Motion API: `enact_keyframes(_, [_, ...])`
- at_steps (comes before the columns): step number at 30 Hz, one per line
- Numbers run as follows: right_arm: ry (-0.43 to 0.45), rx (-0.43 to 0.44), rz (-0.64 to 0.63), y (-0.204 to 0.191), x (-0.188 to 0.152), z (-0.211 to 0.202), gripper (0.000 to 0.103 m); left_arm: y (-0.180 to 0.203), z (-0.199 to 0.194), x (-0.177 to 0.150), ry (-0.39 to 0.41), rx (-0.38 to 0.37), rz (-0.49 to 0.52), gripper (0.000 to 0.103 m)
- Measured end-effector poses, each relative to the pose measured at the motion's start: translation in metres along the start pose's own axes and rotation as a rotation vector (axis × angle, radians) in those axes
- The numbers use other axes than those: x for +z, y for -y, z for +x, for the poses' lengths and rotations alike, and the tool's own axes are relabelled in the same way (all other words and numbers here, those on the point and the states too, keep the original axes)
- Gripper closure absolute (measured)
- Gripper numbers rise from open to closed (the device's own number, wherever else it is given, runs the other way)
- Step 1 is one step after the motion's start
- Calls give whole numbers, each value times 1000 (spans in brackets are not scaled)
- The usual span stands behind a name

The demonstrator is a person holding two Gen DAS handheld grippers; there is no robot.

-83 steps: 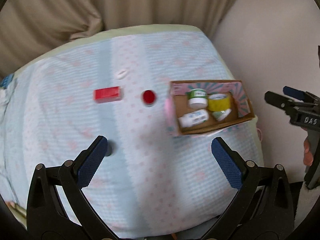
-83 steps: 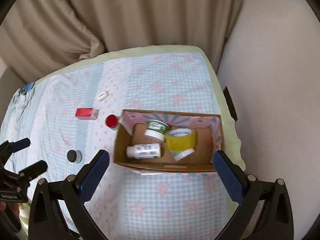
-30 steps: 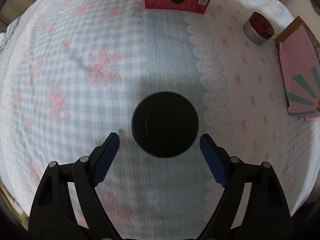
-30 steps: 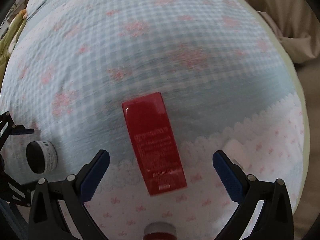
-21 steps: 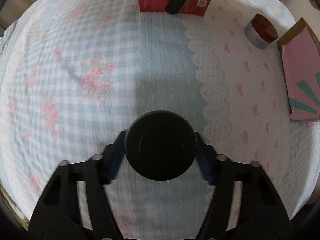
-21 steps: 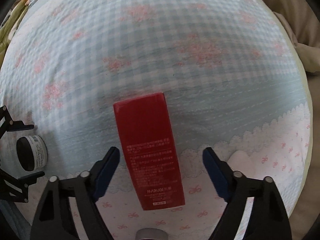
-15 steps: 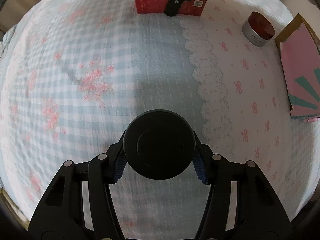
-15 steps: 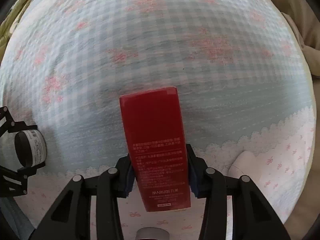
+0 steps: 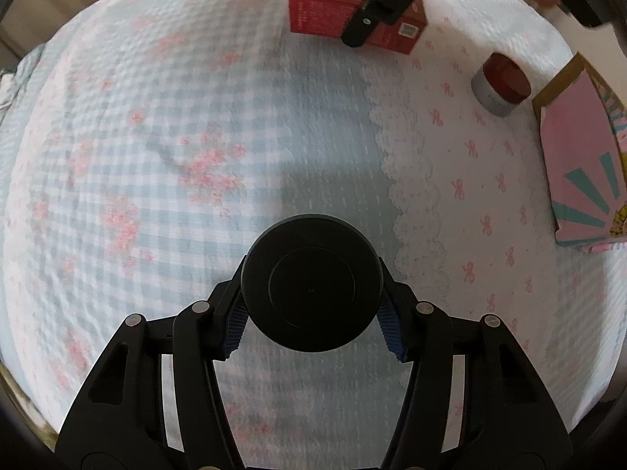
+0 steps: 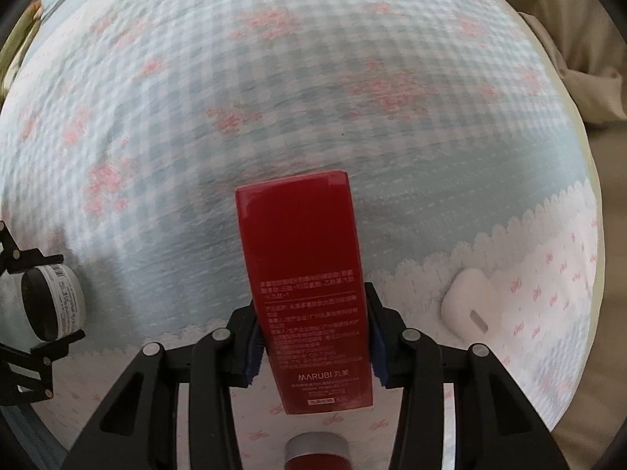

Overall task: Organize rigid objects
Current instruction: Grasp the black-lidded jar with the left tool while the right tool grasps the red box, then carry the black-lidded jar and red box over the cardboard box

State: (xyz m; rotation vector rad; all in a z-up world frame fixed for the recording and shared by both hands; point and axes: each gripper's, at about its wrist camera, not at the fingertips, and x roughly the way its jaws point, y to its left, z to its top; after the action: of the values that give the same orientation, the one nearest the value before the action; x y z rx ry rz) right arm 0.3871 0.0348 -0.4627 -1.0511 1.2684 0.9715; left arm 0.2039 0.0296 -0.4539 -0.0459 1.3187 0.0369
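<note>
Left wrist view: your left gripper (image 9: 311, 329) squeezes the round black jar (image 9: 311, 284) above the checked blanket (image 9: 156, 156). Your right gripper (image 10: 311, 346) has just closed on the red box (image 10: 305, 286), pads pressed on both long sides. A red-lidded jar (image 9: 501, 84) sits beside the pink cardboard box (image 9: 576, 168).

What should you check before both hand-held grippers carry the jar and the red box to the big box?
1. Left hand-held gripper shut on the black jar: ok.
2. Right hand-held gripper shut on the red box: ok, pads press its long sides.
3. Red box gripped at its middle: not ok, held nearer one end.
4. Jar and red box lifted off the checked cloth: cannot tell.
5. Cardboard box in view: ok, at the right edge.
6. Room inside the cardboard box: cannot tell.
</note>
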Motion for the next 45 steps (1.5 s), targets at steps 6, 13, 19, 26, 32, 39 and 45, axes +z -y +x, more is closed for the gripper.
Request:
enact_keyframes(6, [49,30,91,-6,-13,-32,63,-2,-26,4,44,9,-14,50])
enact_keyframes(13, [101,95,269,-5,-49,-92,63,-7,-80,11,103,14,-9,50])
enact_keyframes(19, [155,146,423,-21,-89,-146,63,-1,-138,19,119,-57,-44,50])
enact_keyframes(26, [237,158,594,-45,-170,-220,63,38,-204,31,173,-61,30,50])
enact_keyframes(32, [271,146,720,-56,-246,-247,63,90,-233,43,180,-186,64,50])
enact_keyframes(39, [269,110,906,-41,-344,-265,63,172,-238,64,178,-231,202,50])
enact_keyframes(45, [253,71,1126,-21,-426,-264,63,239,-222,83,150,-287,324,50])
